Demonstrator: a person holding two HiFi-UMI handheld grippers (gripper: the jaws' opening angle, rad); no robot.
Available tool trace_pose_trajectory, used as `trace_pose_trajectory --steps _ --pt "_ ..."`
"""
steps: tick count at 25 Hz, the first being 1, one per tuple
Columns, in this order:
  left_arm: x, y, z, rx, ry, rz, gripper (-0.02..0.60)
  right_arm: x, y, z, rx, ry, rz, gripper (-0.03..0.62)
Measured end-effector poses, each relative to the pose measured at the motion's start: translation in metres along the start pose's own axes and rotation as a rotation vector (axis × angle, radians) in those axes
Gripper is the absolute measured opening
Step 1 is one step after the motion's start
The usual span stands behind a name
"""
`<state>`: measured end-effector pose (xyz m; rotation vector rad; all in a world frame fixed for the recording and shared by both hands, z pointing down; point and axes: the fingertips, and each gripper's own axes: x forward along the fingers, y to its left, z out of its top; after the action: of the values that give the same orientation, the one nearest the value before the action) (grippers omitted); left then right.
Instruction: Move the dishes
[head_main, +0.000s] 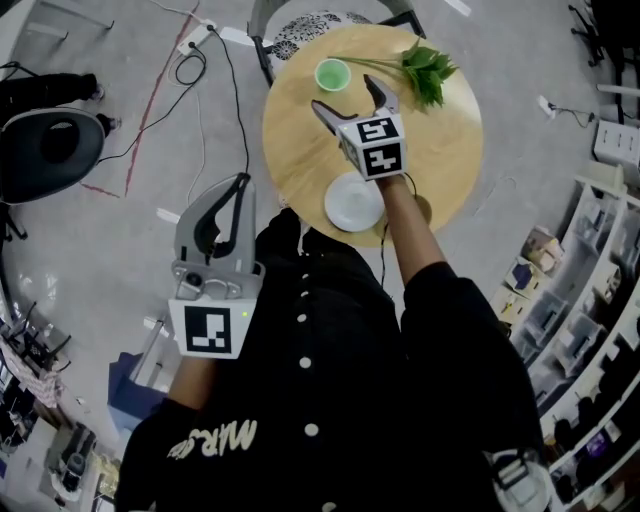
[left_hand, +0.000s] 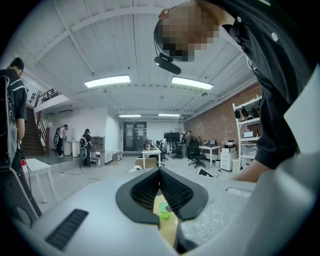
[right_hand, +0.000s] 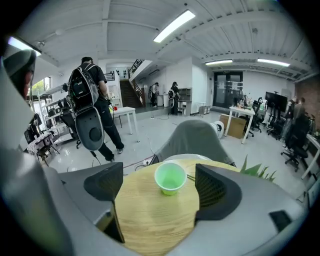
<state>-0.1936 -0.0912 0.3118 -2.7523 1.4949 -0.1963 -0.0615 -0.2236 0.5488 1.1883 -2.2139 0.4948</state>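
Note:
A small green cup (head_main: 332, 74) stands upright near the far edge of the round wooden table (head_main: 450, 140). A white plate (head_main: 353, 202) lies at the table's near edge. My right gripper (head_main: 350, 97) hovers over the table between plate and cup, open, empty, jaws pointing at the cup. In the right gripper view the green cup (right_hand: 170, 177) sits ahead, between the two pads (right_hand: 215, 190). My left gripper (head_main: 240, 185) is held off the table over the floor, jaws together. In the left gripper view the cup (left_hand: 163, 208) shows small below the closed pads (left_hand: 172, 192).
A green leafy sprig (head_main: 425, 70) lies on the table's far right. A chair (head_main: 305, 25) stands behind the table. Cables (head_main: 215, 70) run across the grey floor at left. Shelving (head_main: 590, 310) lines the right side. A person with a backpack (right_hand: 90, 100) stands beyond.

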Motion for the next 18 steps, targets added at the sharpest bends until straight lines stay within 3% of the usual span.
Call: trace_pose_trajectory --steps 18 --pt "0.020 0.025 -0.037 -0.040 0.103 0.002 0.003 0.075 -0.027 -0.027 0.029 0.079 -0.027 0.457"
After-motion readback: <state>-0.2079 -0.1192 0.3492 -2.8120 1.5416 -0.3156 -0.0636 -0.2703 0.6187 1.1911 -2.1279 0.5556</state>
